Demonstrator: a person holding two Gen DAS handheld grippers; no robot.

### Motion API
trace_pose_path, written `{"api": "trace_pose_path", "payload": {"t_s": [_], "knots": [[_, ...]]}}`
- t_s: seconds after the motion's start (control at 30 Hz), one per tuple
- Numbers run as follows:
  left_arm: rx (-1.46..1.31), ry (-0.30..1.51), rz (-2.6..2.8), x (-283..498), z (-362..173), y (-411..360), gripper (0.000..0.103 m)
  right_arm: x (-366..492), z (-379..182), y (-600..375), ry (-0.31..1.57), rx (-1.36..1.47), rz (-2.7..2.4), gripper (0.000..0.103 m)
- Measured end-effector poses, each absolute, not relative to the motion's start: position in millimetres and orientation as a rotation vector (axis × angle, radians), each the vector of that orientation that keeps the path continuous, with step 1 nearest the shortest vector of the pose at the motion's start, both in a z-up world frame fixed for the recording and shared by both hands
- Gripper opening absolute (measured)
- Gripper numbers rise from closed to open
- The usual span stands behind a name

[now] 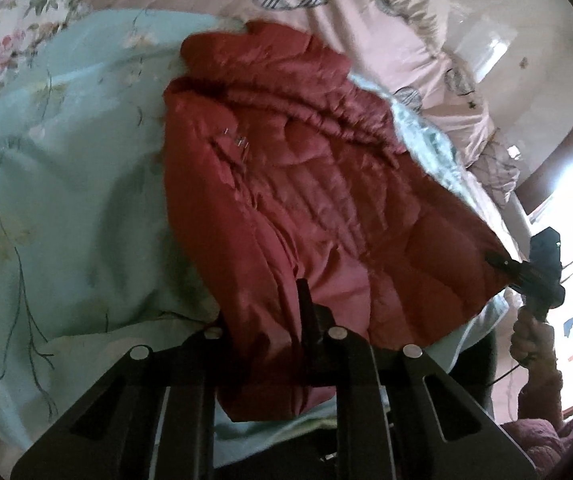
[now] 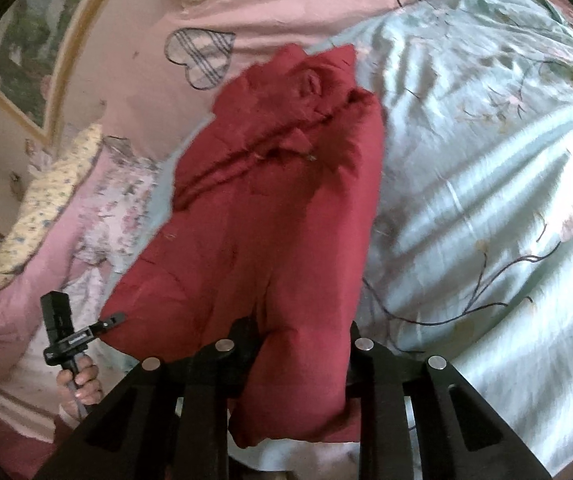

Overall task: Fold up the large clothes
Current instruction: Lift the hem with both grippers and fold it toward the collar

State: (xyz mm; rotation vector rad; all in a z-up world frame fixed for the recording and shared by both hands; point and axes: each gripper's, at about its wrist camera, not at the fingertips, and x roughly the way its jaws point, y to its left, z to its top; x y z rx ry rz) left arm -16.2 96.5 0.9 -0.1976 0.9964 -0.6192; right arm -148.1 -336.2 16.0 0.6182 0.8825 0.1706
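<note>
We see a pale green quilt [image 1: 66, 184] spread over the bed, with the red jacket [image 1: 286, 184] lying on it (collar toward 12 o'clock). Our left gripper [image 1: 270, 320] is clenched on the hem's 6 o'clock corner, and our right gripper [image 2: 298, 344] pinches the other hem corner.

A red quilted puffer jacket [image 1: 306, 184] lay lengthwise across the middle of both wrist views, collar toward the top of the frame and hem at the bottom. Its padded fabric was creased and bunched near the collar. Both lower hem corners were raised off the bedding, the body sagging between them.
</note>
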Motion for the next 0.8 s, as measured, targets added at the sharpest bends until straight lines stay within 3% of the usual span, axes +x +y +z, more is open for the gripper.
{"api": "trace_pose_path", "payload": {"t_s": [0.33, 0.8], "knots": [[-0.294, 0.804, -0.633, 20, 64, 113, 0.014, -129, 61, -349, 0.687, 0.682, 0.246, 0.022], [-0.321, 0.713, -0.536, 90, 93, 95, 0.014, -59, 91, -367, 0.583, 0.659, 0.203, 0.022]]}}
